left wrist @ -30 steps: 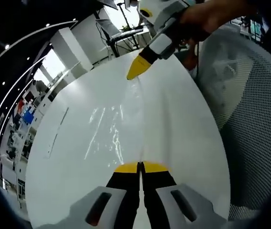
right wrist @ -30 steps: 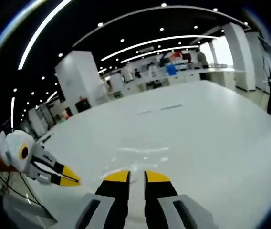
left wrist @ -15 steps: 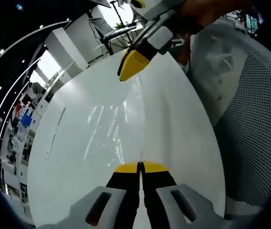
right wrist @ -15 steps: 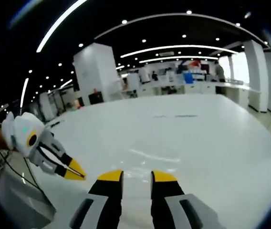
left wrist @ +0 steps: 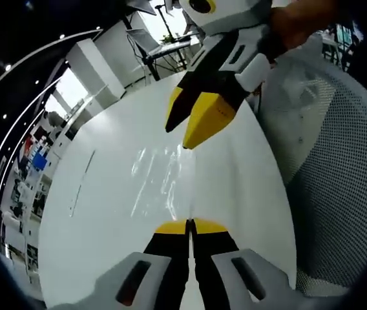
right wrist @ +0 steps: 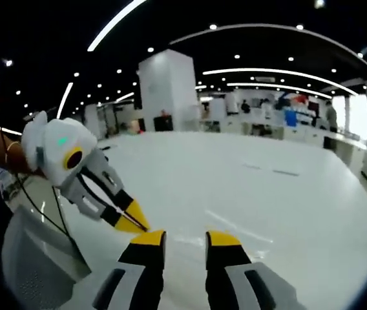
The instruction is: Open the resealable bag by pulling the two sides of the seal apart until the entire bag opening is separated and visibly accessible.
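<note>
The clear resealable bag (left wrist: 161,181) lies flat on the white table (left wrist: 93,213) and shows only as thin glints; these also appear in the right gripper view (right wrist: 235,226). My left gripper (left wrist: 190,226) is shut, its yellow tips pressed together at the bag's near edge; whether film is pinched between them is unclear. My right gripper (right wrist: 185,237) is open, with a clear gap between its jaws. It hangs over the bag's far part, coming into the left gripper view (left wrist: 193,119) from the top. The left gripper (right wrist: 135,224) sits just left of the right one's jaws.
A grey mesh chair back (left wrist: 338,194) stands close along the table's edge, and shows again in the right gripper view (right wrist: 35,265). A person's hand (left wrist: 300,19) holds the right gripper. The table stretches wide and bare beyond the bag, with office desks far behind.
The right gripper has come much closer to the left one over the bag, and its jaws have spread wider. The left gripper's jaws stay shut.
</note>
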`<act>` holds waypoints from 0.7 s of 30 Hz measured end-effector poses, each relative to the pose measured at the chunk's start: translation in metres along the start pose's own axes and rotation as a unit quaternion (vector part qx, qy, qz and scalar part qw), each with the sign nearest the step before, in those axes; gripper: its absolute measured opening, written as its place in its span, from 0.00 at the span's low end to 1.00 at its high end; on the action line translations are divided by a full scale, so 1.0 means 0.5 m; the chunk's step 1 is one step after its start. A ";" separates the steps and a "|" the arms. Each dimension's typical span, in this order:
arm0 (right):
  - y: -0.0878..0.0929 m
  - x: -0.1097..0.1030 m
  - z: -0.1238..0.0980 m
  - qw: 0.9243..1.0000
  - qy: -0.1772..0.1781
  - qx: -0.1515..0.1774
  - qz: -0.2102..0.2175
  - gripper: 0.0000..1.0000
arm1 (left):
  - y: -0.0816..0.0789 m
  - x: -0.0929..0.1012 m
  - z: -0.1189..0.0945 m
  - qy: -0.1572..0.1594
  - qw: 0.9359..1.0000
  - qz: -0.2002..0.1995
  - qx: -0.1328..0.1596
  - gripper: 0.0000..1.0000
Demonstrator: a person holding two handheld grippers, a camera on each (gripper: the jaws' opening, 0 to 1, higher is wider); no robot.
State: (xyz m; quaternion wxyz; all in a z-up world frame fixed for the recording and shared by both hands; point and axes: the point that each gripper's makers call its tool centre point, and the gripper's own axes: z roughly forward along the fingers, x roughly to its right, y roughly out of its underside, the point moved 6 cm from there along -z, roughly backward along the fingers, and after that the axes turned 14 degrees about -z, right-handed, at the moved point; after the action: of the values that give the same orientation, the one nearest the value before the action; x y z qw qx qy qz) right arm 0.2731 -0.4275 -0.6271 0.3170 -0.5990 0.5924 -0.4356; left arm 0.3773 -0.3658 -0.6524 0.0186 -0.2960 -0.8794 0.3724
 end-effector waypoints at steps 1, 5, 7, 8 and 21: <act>-0.005 -0.003 0.000 1.000 -0.001 0.002 -0.002 0.21 | -0.001 0.000 -0.001 0.000 1.000 0.000 0.001 0.00; -0.026 -0.014 -0.001 1.000 -0.010 0.007 -0.015 0.21 | -0.015 0.003 -0.016 -0.001 1.000 0.002 0.007 0.00; -0.035 -0.021 -0.002 1.000 -0.015 0.009 -0.022 0.21 | -0.019 0.004 -0.020 -0.002 1.000 0.005 0.008 0.00; -0.038 -0.024 -0.002 0.999 -0.019 0.009 -0.025 0.21 | -0.021 0.004 -0.022 -0.003 1.000 0.006 0.007 0.00; -0.089 -0.099 0.004 0.990 -0.081 -0.023 -0.112 0.19 | -0.032 0.011 -0.047 -0.004 1.000 0.017 -0.002 0.00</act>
State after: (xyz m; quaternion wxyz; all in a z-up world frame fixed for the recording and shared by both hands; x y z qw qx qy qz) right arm 0.2980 -0.3744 -0.5951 0.2990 -0.7020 0.5040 -0.4047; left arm 0.3707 -0.3566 -0.6257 0.0085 -0.3098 -0.8748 0.3723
